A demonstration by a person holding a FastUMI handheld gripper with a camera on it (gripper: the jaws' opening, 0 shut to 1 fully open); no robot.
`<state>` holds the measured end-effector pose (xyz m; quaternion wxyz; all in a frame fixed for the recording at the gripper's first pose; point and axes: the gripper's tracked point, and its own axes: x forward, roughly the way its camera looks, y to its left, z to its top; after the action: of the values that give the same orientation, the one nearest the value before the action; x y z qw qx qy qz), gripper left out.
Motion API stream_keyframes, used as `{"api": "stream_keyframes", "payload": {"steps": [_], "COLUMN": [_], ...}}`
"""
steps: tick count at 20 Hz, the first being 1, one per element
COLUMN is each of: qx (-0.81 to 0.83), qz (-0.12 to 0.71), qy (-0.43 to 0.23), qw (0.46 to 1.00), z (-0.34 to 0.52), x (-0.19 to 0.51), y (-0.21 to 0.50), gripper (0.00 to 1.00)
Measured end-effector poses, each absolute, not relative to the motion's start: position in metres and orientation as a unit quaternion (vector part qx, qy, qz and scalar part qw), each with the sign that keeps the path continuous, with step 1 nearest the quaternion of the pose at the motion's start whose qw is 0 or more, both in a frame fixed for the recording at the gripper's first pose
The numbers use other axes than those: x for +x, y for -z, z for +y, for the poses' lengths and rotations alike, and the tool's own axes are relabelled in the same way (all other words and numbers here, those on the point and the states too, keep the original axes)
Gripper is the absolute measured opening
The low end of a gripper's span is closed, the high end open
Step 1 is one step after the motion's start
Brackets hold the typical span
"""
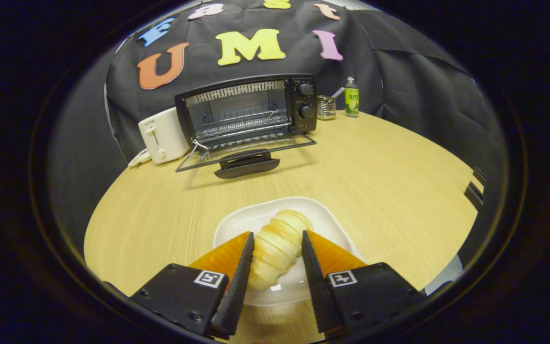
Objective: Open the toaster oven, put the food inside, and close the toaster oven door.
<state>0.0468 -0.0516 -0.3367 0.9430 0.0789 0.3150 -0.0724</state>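
Wood-grain surface: pale round table carrying every item listed below.
Gripper view, gripper: gripper low over the near side of the table, its two fingers set either side of the bread; both inner faces appear to touch the loaf, though firm pressure cannot be confirmed.
Food: pale golden ridged bread roll, lying lengthwise between the fingers, its far end reaching just beyond the fingertips.
Dish: white rounded-square plate under the bread roll, on the near part of the table.
Appliance: black toaster oven with wire rack at the far side of the table, against the booth wall; two round knobs on its right panel.
Door: glass toaster oven door with black handle, folded fully down and lying flat toward the gripper.
Neighbour, left: white pop-up toaster, just beside the oven.
Neighbours, right: small wire mesh basket, then green-labelled clear bottle, both near the oven.
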Motion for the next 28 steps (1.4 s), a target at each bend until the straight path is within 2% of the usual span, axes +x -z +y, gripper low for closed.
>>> {"api": "stream_keyframes", "payload": {"steps": [4, 6, 11, 18, 22, 28], "qx": [0.092, 0.084, 0.077, 0.064, 0.115, 0.185], "qz": [0.310, 0.301, 0.254, 0.226, 0.205, 0.213], "qy": [0.063, 0.060, 0.045, -0.004, -0.023, 0.006], "qw": [0.944, 0.948, 0.963, 0.972, 0.972, 0.959], "z": [-0.046, -0.045, -0.041, -0.029, -0.017, -0.024], "x": [0.050, 0.048, 0.062, 0.138, 0.208, 0.311], "y": [0.332, 0.324, 0.275, 0.208, 0.199, 0.223], "gripper": [0.32, 0.27, 0.26, 0.26, 0.26, 0.26]}}
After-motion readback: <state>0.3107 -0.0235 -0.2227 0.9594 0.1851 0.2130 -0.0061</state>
